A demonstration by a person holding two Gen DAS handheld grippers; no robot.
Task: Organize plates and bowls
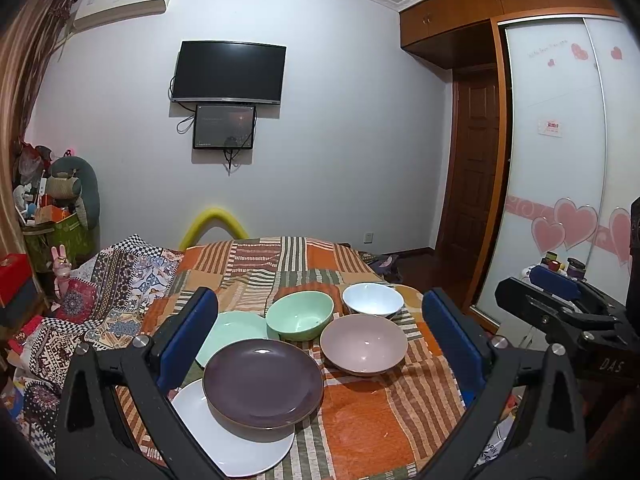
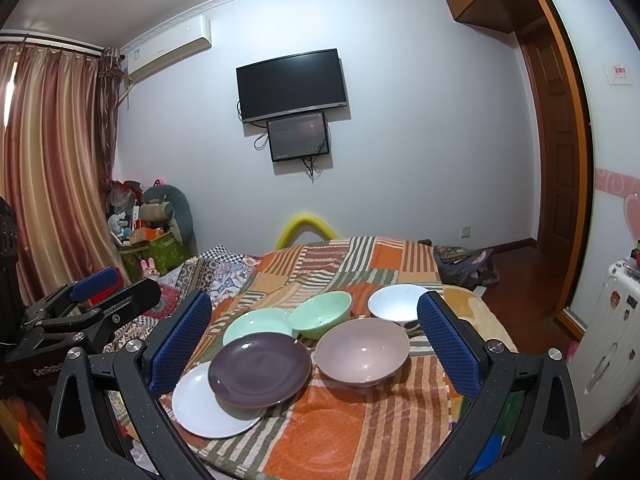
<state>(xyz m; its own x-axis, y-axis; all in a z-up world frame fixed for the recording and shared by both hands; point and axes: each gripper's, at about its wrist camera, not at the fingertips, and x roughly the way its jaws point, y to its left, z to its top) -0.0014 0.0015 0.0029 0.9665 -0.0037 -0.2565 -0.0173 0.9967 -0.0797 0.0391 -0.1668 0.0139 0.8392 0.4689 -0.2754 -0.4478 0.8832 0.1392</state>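
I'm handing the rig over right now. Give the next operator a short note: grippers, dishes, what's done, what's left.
Left gripper: open, empty, above the dishes.
Right gripper: open, empty, alongside.
On the patchwork cloth: purple plate overlapping the white plate; green plate behind them. Green bowl, white bowl and pinkish bowl sit separately to the right.
Done: no neat stack yet.
Left: stack the three plates, nest the three bowls.
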